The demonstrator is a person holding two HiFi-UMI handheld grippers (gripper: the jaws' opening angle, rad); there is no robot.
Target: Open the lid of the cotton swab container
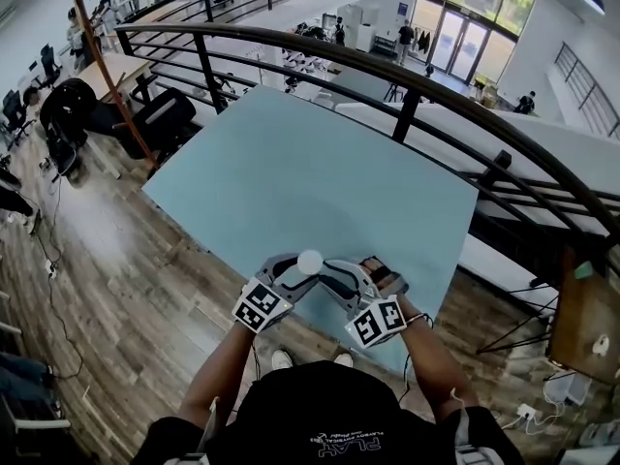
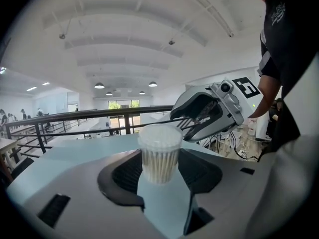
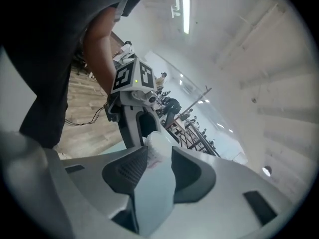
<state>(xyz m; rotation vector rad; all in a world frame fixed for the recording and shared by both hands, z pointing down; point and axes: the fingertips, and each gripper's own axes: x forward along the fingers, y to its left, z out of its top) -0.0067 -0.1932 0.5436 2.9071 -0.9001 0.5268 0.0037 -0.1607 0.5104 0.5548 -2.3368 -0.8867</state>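
The cotton swab container (image 2: pixel 159 158) is a clear round tub packed with white swabs, upright, with its pale lid (image 2: pixel 159 133) on top. My left gripper (image 2: pixel 159 169) is shut on its sides. In the head view the container (image 1: pixel 310 261) shows between both grippers over the front edge of the light blue table (image 1: pixel 291 163). My right gripper (image 3: pixel 158 156) stands open, rolled onto its side, with the container's top (image 3: pixel 155 146) between its fingers and a gap on one side. From the left gripper view the right gripper (image 2: pixel 209 108) sits just behind the lid.
A dark curved metal railing (image 1: pixel 407 76) runs behind the table. Wooden floor (image 1: pixel 116 260) lies to the left and below. The person's arms and dark shirt (image 1: pixel 329 415) fill the bottom of the head view. Desks and people stand far off.
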